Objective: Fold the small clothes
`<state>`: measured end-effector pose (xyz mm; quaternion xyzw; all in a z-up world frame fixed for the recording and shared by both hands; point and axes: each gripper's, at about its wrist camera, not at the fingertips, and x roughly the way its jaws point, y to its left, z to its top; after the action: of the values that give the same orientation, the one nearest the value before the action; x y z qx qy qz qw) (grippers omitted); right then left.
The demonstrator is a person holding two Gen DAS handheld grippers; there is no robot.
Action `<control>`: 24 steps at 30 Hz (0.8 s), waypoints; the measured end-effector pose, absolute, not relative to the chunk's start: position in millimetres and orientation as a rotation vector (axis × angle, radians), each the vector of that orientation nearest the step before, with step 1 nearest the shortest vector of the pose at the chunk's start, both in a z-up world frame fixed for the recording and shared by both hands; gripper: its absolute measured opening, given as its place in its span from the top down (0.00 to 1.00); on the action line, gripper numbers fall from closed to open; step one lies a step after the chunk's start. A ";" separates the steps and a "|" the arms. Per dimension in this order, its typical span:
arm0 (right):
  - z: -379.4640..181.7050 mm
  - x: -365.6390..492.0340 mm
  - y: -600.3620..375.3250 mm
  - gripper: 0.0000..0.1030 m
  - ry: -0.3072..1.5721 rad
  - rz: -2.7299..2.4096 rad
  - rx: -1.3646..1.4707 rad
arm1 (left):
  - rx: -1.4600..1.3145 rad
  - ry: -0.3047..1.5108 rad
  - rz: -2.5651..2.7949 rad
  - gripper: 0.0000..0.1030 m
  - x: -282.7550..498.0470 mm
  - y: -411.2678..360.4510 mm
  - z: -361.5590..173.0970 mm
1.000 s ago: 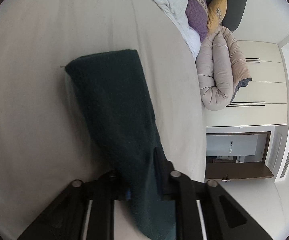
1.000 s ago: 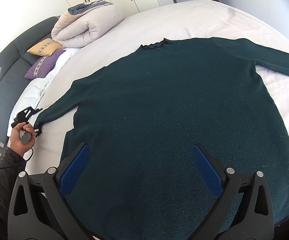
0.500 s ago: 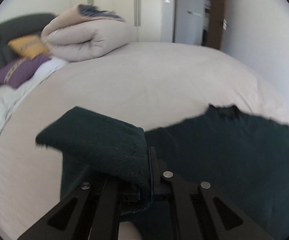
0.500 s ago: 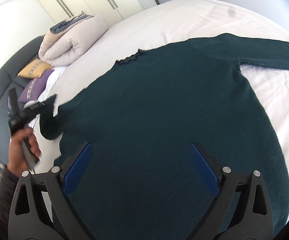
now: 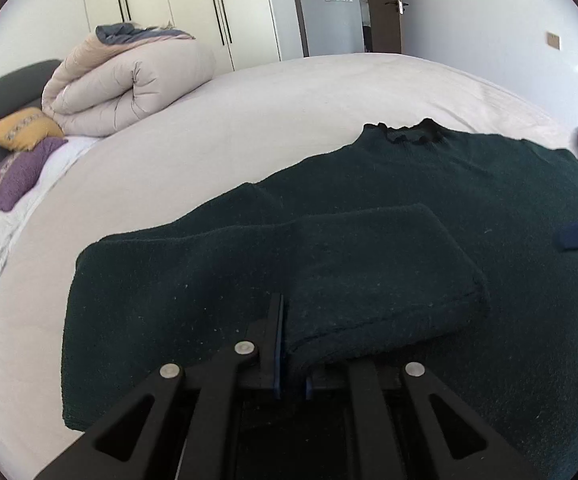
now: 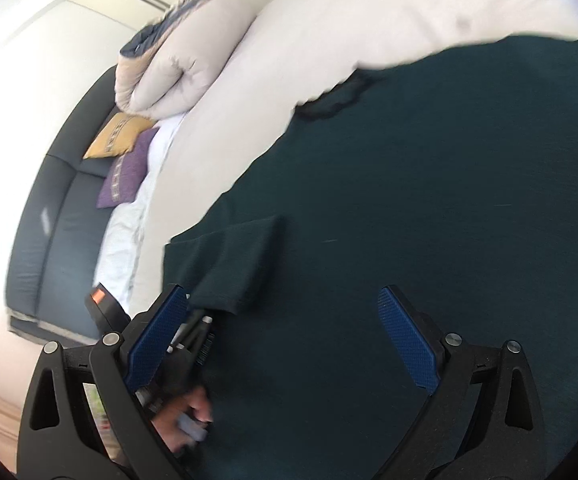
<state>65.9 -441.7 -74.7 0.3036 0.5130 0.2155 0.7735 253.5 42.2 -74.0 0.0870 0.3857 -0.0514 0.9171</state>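
A dark green sweater (image 5: 429, 200) lies flat on the white bed (image 5: 289, 112), collar (image 5: 409, 134) toward the far side. Its left sleeve (image 5: 349, 276) is folded in over the body. My left gripper (image 5: 292, 344) pinches the sleeve's cuff edge between its pads, and its jaws are opening slightly. In the right wrist view the same sleeve (image 6: 233, 264) hangs from the left gripper (image 6: 199, 330), held by a hand (image 6: 185, 412). My right gripper (image 6: 283, 344) hovers open over the sweater's body (image 6: 409, 200), with nothing between its blue pads (image 6: 407, 344).
A rolled beige duvet (image 5: 129, 84) sits at the head of the bed, beside a yellow pillow (image 5: 21, 130) and a purple pillow (image 5: 13, 176). A dark headboard (image 6: 57, 216) runs along the left. Wardrobe doors (image 5: 193, 12) and a doorway stand beyond the bed.
My left gripper rolled upright and carried the sleeve from outstretched on the bed in over the sweater's body. The right gripper swung left and lower over the sweater, still open.
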 end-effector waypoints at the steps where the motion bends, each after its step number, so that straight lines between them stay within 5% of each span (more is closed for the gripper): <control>1: -82.4 80.2 -431.2 0.05 1.144 0.461 0.685 | 0.158 0.799 -0.110 0.90 254.8 45.1 -74.1; 4: -109.7 109.8 -399.8 0.09 1.236 0.506 0.778 | 0.119 0.812 -0.115 0.90 259.1 49.2 -73.5; 10: -143.3 139.8 -344.4 0.32 1.348 0.522 0.813 | 0.089 0.818 -0.119 0.90 258.1 50.5 -72.0; 12: -149.5 148.3 -334.2 0.67 1.349 0.525 0.825 | 0.076 0.822 -0.120 0.90 257.9 53.5 -70.9; 15: -149.8 160.2 -326.5 0.90 1.340 0.501 0.765 | 0.042 0.820 -0.124 0.75 256.6 57.4 -67.5; 20: -118.6 170.7 -332.7 0.93 1.257 0.469 0.628 | -0.114 0.709 -0.146 0.38 244.7 85.7 -36.6; 24: -81.0 186.3 -365.1 0.93 1.180 0.401 0.578 | -0.254 0.600 -0.090 0.36 245.0 135.1 -13.7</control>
<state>186.3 -365.1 -81.0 0.2667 0.5449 0.1850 0.7732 245.0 135.1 -13.7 -0.1245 0.2948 -0.0444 0.9464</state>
